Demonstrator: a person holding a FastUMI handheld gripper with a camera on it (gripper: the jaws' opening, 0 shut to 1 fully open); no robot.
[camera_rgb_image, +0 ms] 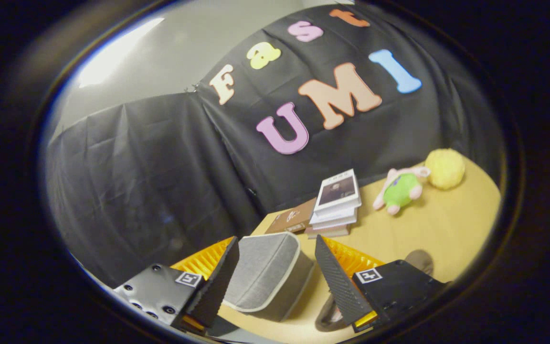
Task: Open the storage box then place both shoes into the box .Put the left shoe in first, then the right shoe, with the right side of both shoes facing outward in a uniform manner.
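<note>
Up close, we see the gripper (pixel 275 272) spread wide, its two fingers well apart and pressing on nothing. Each finger mount carries a small square black-and-white marker tag; we can read no words on them.

Between the fingers, closer to the left one, stands the grey fabric storage box (pixel 268 274) with pale trim along its edges. It sits on the wooden table (pixel 447 229), and we cannot tell whether the left finger (pixel 215 282) touches its side. The right finger (pixel 339 282) stands clear of it. The box's long axis runs away from the gripper, toward the black cloth wall (pixel 160 177), and its lid looks closed.

Just right of the box, low beside the right finger, a dark rounded shape lies on the table; it may be a shoe (pixel 330 313), largely hidden, so we cannot tell which way it points.

Beyond the box sits a stack of books (pixel 334 205) with a photo on the top cover; its print is too small to read. A brown book (pixel 293 218) lies flat against the stack's left side. Further right of the box lie a green and pink plush toy (pixel 400 189) and a yellow fluffy ball (pixel 444 168), touching each other.
</note>
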